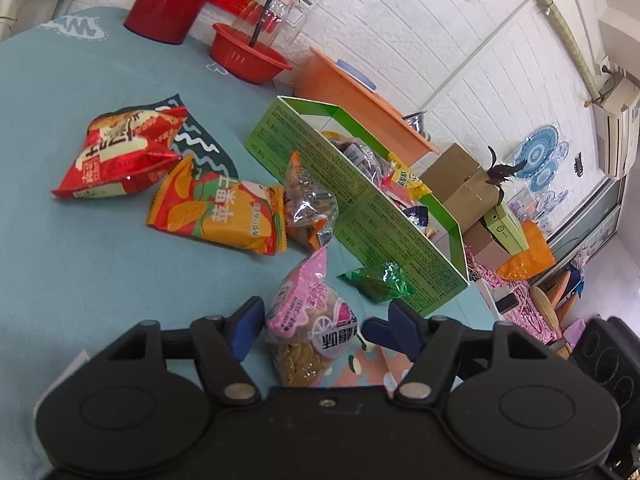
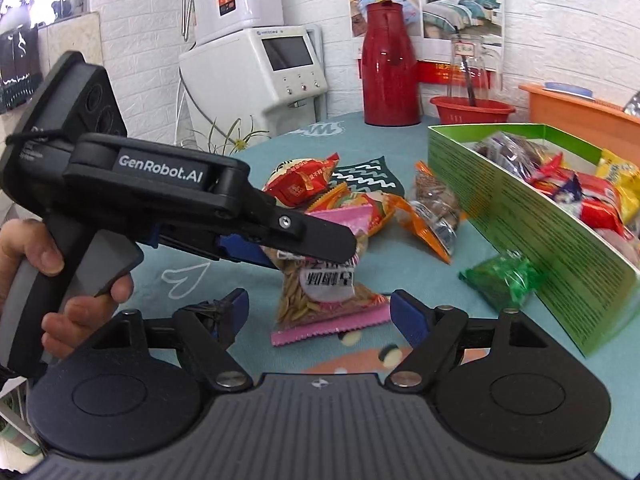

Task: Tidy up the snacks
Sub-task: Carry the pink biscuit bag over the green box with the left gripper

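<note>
Crinkly pink snack packet (image 1: 310, 324) between spread left gripper (image 1: 320, 330) fingers.

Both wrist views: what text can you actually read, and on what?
"GenRobot.AI": side of the left gripper, right wrist view.
"苹果干": orange snack bag.
Red snack bag: large characters, distorted, unreadable.
Pink snack bag: label upside down, not legible.
Green box: fine print too small.
Glass jar: label blurred.

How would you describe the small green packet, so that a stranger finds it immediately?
Find the long green box of snacks on the blue tablecloth. The small green packet lies on the cloth against the box's outer wall, near its corner. It alone is shiny, crinkled green; the nearby pink bag between the left gripper fingers is bigger.
</note>
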Demonstrator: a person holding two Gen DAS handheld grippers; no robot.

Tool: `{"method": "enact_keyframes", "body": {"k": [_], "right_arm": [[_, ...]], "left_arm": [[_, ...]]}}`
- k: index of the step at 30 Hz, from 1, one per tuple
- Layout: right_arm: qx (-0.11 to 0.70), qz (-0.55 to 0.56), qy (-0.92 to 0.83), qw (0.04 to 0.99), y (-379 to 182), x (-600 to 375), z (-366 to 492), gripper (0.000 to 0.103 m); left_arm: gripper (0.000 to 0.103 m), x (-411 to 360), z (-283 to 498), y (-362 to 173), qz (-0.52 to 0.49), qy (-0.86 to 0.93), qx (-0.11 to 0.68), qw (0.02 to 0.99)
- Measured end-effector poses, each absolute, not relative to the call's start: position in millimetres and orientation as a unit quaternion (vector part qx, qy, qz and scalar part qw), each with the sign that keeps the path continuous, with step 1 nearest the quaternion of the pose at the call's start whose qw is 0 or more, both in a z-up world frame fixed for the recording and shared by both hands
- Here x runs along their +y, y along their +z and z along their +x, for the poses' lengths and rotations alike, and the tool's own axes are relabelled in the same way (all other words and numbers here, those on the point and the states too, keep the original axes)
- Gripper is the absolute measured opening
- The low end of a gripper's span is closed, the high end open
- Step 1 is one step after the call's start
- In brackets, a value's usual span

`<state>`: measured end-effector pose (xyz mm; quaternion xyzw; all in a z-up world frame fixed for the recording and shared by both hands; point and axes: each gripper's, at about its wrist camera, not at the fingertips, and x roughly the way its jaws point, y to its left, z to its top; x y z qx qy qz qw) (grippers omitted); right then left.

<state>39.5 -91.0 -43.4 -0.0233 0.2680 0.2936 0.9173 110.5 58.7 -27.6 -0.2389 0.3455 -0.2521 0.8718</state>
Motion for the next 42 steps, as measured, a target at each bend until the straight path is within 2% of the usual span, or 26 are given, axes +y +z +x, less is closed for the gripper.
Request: {"method": "enact_keyframes", "body": {"k": [2, 4, 5, 6, 10, 27, 42], "right_arm": [[0.268, -0.033, 0.297, 0.916, -44.1, -85.0, 45.8, 0.103], [0.277, -0.043, 0.299, 0.912, -46.5, -79.7, 51.6, 0.103], [0.278, -0.05, 0.297, 0.912, -47.9, -77.8, 52.5, 0.088], [0.276, -0.057, 0.294, 0.913, -48.8, -77.3, 51.8, 0.08], [0.271, -0.041, 0.286, 0.918, -47.0, -85.4, 45.6, 0.072], [0.157, -0.001, 0.172, 0.973, 10.9, -174.3, 27.6, 0.071], [0.135, 0.033, 0.122, 0.983, 6.8, -248.7, 84.1, 0.07]], "left_arm": [[0.096, 59.2, 112.5, -28.0, -0.24, -0.254, 0.346, 0.871], [0.083, 59.2, 115.9, -30.5, -0.24, -0.258, 0.35, 0.868], [0.064, 58.3, 117.3, -31.9, -0.236, -0.257, 0.352, 0.869], [0.056, 57.2, 117.7, -33.2, -0.225, -0.253, 0.353, 0.872], [0.056, 50.9, 114.8, -30.8, -0.219, -0.264, 0.354, 0.87], [0.055, -54.9, 149.1, 49.8, -0.156, -0.372, 0.278, 0.872], [0.055, -126.4, 230.5, 45.6, -0.13, -0.408, 0.272, 0.862]]}}
